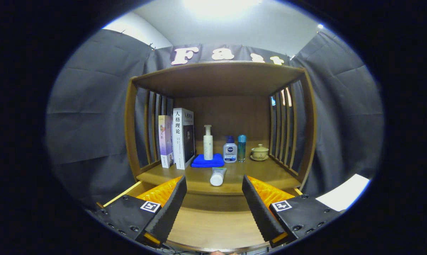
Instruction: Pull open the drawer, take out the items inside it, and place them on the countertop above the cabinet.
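Nearest the camera, the gripper [214, 203] has its two fingers spread wide apart with nothing between them but bare wood. That wood looks like the drawer [213, 226], pulled open below the counter [199, 182], though whether I am seeing its floor or its front panel is hard to judge.

Just ahead of the fingers, and slightly above them, a white tube [218, 176] lies on the counter near its front edge. Its long axis runs front to back, with the cap end pointing toward the gripper, and it sits roughly on the midline between the two fingers. Judging by that, it has already been set down, and the next reach would go down into the drawer rather than forward.

Further back stand two books [178, 140], a pump bottle [208, 142] on a blue cloth [208, 161], a small blue-capped bottle [230, 149], a slim blue bottle [241, 148] and a lidded cup [259, 152].

Both finger bodies cover the drawer's sides, and its near part is cut off, so I cannot tell whether anything remains inside.
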A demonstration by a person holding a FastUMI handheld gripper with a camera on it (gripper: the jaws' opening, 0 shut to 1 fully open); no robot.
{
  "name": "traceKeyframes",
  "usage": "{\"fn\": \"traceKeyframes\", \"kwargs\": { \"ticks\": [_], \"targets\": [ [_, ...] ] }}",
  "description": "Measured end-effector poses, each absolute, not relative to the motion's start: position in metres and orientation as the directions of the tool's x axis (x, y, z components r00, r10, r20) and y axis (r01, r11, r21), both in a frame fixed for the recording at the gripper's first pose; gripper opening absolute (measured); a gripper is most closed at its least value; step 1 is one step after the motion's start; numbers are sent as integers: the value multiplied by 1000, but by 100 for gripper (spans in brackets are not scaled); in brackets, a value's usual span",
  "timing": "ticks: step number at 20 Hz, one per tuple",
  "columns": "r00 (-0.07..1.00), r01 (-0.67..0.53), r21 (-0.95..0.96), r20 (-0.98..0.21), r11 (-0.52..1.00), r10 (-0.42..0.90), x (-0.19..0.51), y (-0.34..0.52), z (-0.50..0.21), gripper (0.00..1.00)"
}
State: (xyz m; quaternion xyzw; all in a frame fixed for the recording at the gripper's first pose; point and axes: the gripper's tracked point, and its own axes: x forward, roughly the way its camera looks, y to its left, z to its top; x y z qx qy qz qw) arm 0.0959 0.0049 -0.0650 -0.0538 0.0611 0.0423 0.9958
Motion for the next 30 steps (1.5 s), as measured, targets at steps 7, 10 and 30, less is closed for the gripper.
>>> {"fn": "traceKeyframes", "kwargs": {
  "ticks": [7,10,30],
  "targets": [
    [992,-103,-81,-83,991,96,33,21,-102,98],
    [994,-78,-93,-90,993,70,16,16,-122,98],
    [980,-15,-83,-197,996,-2,4,-7,-223,98]
  ]
}}
